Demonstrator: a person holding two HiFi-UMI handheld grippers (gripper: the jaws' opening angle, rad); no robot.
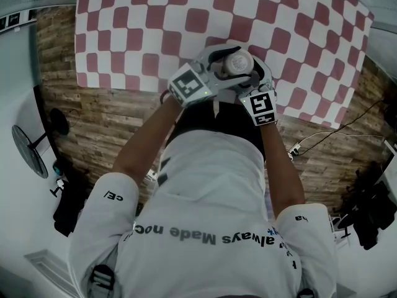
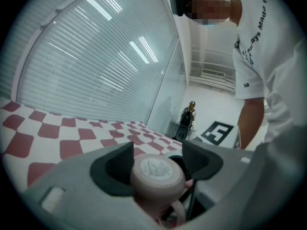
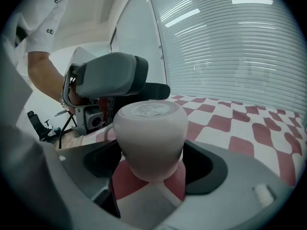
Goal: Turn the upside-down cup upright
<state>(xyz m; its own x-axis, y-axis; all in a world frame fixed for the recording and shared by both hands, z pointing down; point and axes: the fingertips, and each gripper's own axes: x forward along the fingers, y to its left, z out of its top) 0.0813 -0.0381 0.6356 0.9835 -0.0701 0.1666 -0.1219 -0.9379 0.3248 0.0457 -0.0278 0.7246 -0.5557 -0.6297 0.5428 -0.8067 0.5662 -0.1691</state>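
Clamping both claws on the pale pink cup, I hold it base-up, sticker on top, over the checked cloth near its front edge. My left gripper and right gripper pinch opposite sides. Only the head view shows my forearms angling inward.

Overhead plus two opposed close-ups of cup

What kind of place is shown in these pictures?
Probably an indoor room set up for recording, perhaps a lab or an office: a red-and-white checked cloth as the work surface, wide window blinds behind it, and a stand and cables on the wood-pattern floor.
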